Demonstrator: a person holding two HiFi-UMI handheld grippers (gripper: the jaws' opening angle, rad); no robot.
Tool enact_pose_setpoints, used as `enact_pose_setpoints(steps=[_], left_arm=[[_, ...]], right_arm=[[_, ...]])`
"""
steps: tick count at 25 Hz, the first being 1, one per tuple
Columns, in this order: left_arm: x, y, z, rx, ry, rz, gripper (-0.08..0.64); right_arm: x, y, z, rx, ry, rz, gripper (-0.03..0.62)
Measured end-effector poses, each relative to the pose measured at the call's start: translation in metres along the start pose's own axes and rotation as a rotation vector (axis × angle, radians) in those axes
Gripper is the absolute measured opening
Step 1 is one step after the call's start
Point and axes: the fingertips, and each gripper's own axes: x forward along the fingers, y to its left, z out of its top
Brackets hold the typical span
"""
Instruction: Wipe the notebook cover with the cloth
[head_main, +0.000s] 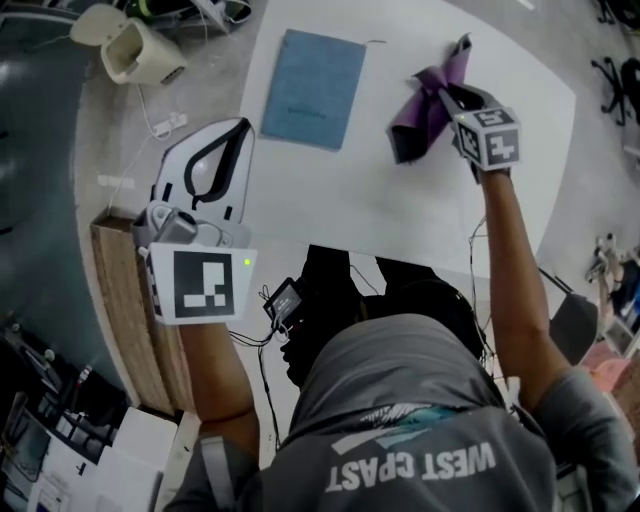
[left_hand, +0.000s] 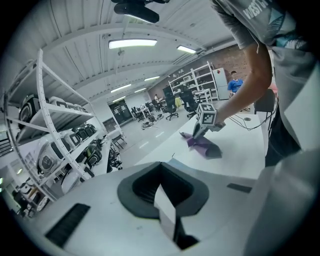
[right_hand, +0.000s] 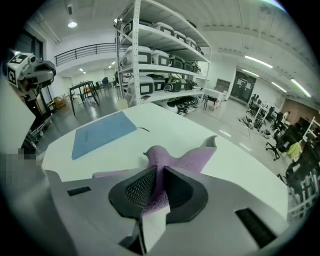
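My right claw (head_main: 443, 95) pinches the cloth (head_main: 415, 125), off to the notebook's (head_main: 313, 88) right; wiping not yet started, I judge.

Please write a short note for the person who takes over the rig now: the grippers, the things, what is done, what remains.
Left gripper: shut, empty, held off the table's left edge.
Right gripper: shut on the purple cloth, which is bunched up.
Notebook: blue, closed, flat on the table, left of the cloth and apart from it.
Done: cloth gripped.
Left: bring the cloth onto the notebook and wipe its cover.
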Motion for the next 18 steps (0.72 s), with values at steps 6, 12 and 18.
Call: enact_pose_setpoints(steps=[6, 12, 18], left_arm=[[-0.024, -0.010, 0.023, 0.027, -0.009, 0.034, 0.000], [-0.054, -0.033, 0.063, 0.051, -0.025, 0.064, 0.000], [-0.085, -0.057, 0.121, 0.088, -0.071, 0.091, 0.000]], right_arm=[[-0.027, -0.026, -0.056, 0.041, 0.089, 0.002, 0.139], [-0.090, -0.034, -0.035, 0.020, -0.009, -0.010, 0.163], [-0.194, -0.011, 0.033, -0.077, -0.257, 0.082, 0.049]])
